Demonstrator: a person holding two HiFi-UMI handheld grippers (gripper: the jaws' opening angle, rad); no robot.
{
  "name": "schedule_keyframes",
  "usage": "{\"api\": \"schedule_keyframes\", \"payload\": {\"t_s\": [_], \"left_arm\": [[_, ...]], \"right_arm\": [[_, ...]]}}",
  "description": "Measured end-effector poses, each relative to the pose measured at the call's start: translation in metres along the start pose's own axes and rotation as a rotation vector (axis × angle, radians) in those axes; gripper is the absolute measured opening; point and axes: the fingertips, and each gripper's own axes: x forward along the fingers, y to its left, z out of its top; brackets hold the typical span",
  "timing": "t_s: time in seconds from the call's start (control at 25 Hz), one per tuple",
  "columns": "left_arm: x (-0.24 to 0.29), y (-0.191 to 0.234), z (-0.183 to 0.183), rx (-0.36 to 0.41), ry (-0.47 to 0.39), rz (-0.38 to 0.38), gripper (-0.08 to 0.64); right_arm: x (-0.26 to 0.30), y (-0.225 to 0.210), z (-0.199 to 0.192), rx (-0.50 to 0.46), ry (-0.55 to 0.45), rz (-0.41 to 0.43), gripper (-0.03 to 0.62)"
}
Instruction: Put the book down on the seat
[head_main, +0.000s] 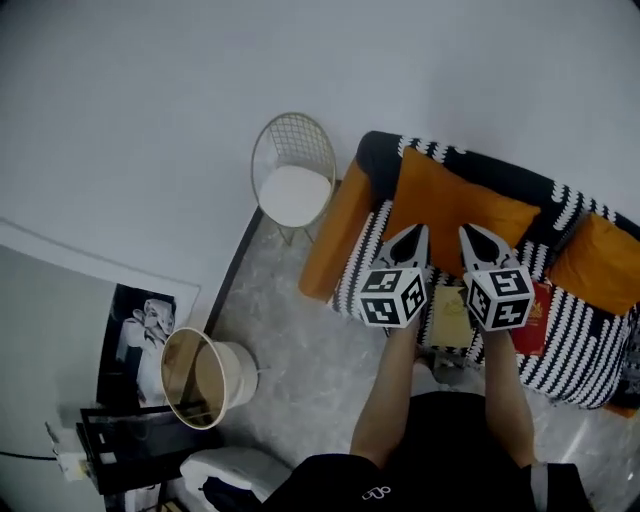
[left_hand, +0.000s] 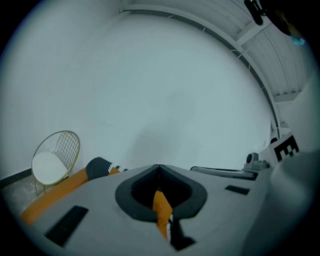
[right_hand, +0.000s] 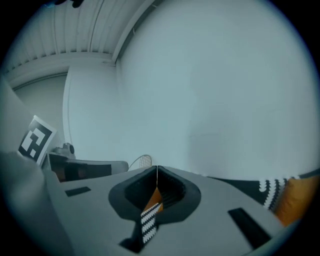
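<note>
A yellowish book (head_main: 449, 314) lies flat on the striped seat of the sofa (head_main: 583, 345), with a red book (head_main: 531, 320) beside it to the right. Both grippers hang in the air above the seat's front, side by side, pointing at the orange back cushion (head_main: 450, 205). My left gripper (head_main: 419, 231) is shut and holds nothing; in its own view its jaws (left_hand: 159, 166) meet against the bare wall. My right gripper (head_main: 467, 231) is shut too and empty, its jaws (right_hand: 157, 168) pressed together. Neither touches a book.
A wire chair (head_main: 293, 176) with a white pad stands left of the sofa's orange arm (head_main: 336, 235). A round waste basket (head_main: 206, 376), a leaning picture (head_main: 142, 335) and a black shelf (head_main: 130, 447) sit at the lower left. A second orange cushion (head_main: 598, 262) is at the right.
</note>
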Motion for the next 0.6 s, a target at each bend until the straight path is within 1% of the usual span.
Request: {"api": "schedule_keyframes", "payload": {"t_s": [0.12,0.24,0.44,0.52,0.6], "left_arm": [[-0.011,-0.013,0.042,0.051,-0.082,-0.001,0.012],[-0.023,-0.031,0.072,0.117,-0.150,-0.005,0.012],[-0.044,-0.051,0.108,0.222,-0.238,0.017,0.012],[-0.053,-0.056,0.121,0.238,-0.271,0.019,0.012],[-0.058,-0.061,0.131,0.238,-0.298,0.007,0.012]], "right_arm": [[-0.007,0.013,0.044,-0.045,-0.077,0.033,0.012],[-0.019,0.024,0.076,-0.075,-0.140,0.053,0.012],[-0.044,0.031,0.120,-0.104,-0.244,0.036,0.012],[-0.054,0.035,0.135,-0.119,-0.284,0.032,0.011],[-0.059,0.039,0.144,-0.144,-0.301,0.033,0.011]]}}
